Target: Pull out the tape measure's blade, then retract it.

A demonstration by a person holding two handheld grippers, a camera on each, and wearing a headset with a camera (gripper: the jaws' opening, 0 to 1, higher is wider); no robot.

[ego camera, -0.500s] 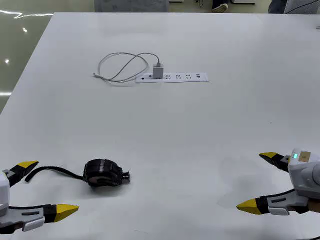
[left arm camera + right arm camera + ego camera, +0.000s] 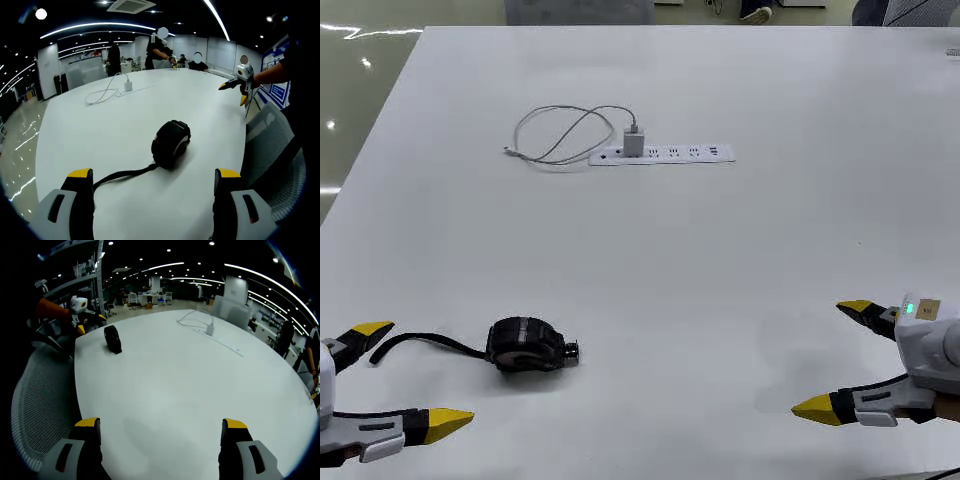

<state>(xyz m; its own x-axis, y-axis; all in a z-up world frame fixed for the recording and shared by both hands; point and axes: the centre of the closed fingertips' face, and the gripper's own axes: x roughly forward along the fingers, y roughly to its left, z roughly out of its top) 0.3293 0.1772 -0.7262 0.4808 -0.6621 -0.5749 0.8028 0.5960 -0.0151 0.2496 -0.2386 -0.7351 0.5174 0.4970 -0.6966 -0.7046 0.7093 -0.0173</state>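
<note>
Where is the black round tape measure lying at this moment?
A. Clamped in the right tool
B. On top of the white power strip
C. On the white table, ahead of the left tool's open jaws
C: the black round tape measure rests on the white table just ahead of the left tool, whose jaws stand open; the right tool is well apart from it.

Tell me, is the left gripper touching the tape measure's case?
Apart. The left gripper view shows bare white table between the open left gripper and the tape measure's case, which sits farther ahead.
</note>
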